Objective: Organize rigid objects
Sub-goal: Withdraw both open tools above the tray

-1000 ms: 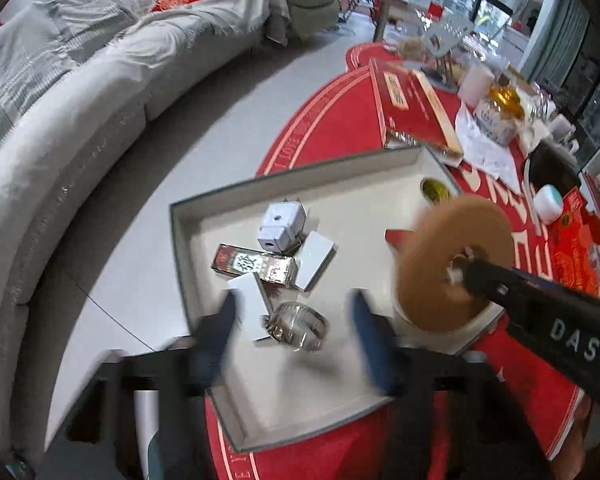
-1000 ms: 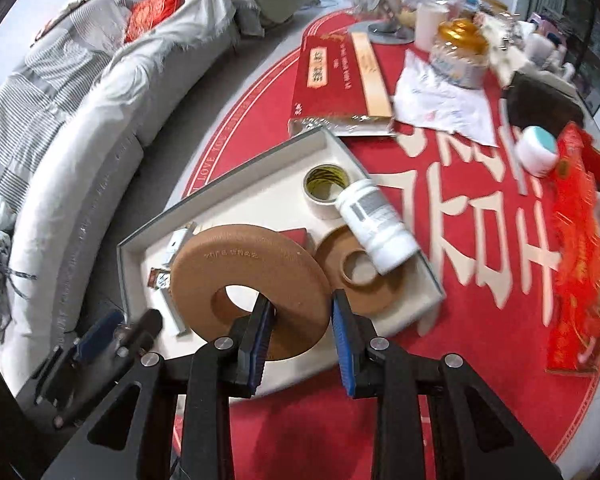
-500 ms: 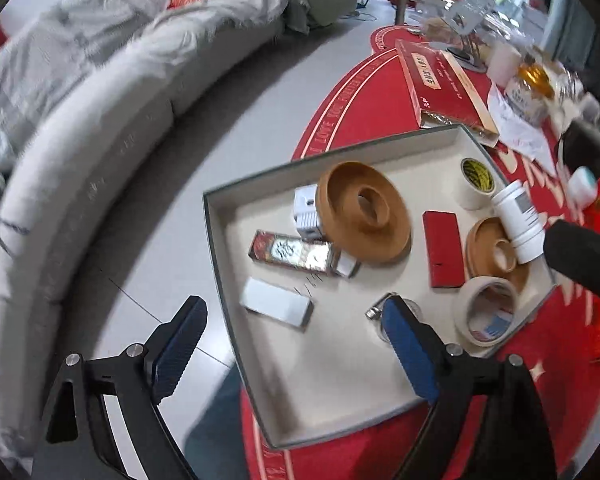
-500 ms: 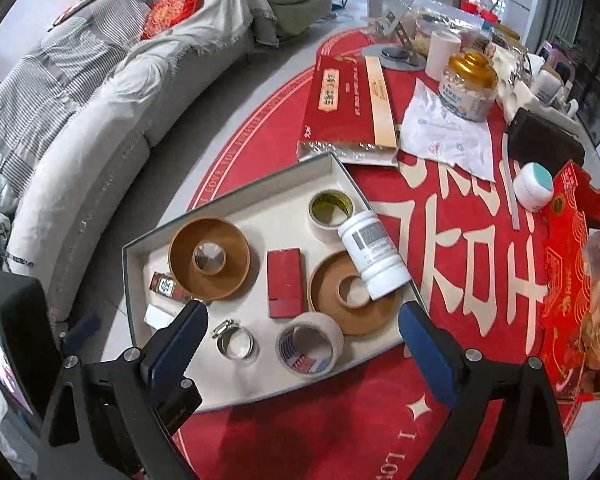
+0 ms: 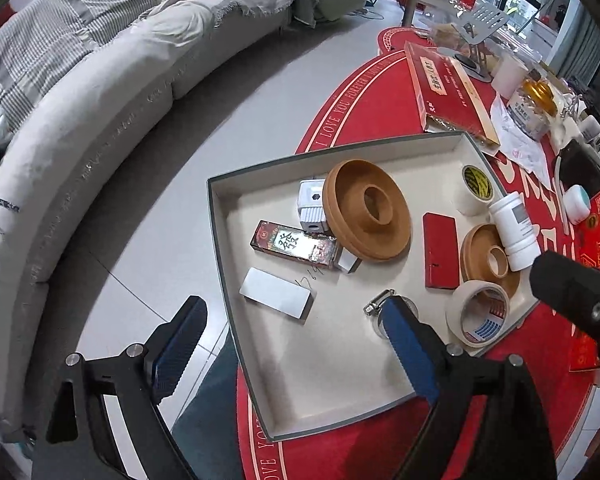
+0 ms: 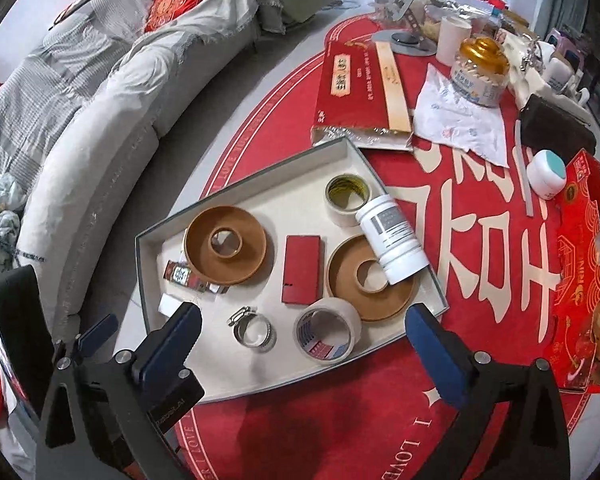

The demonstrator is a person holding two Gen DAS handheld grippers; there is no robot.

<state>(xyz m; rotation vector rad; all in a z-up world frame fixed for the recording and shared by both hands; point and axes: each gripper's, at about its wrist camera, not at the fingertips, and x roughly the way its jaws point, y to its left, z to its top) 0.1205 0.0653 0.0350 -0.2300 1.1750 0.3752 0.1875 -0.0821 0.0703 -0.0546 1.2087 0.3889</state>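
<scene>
A shallow grey tray (image 5: 216, 216) (image 6: 140, 256) on the red tablecloth holds a large brown spool (image 5: 366, 210) (image 6: 225, 250), a second brown spool (image 6: 370, 280), a red box (image 6: 302, 268), a white bottle (image 6: 392, 238), masking tape rolls (image 6: 326, 334) (image 6: 347, 198), a metal hose clamp (image 6: 254, 330), a patterned box (image 5: 294, 244), a white adapter (image 5: 311, 206) and a white card (image 5: 276, 298). My left gripper (image 5: 296, 340) is open and empty above the tray's near corner. My right gripper (image 6: 304, 344) is open and empty above the tray's near edge.
A long red gift box (image 6: 360, 92), a gold-lidded jar (image 6: 479, 72), white paper (image 6: 460, 120), a dark pouch (image 6: 556, 128), a small teal-topped jar (image 6: 546, 174) and a red carton (image 6: 580, 272) lie beyond the tray. A grey sofa (image 6: 80, 120) curves at the left.
My right gripper let go of the large brown spool, which now lies flat in the tray, and opened wide. Both grippers pulled back from the tray.
</scene>
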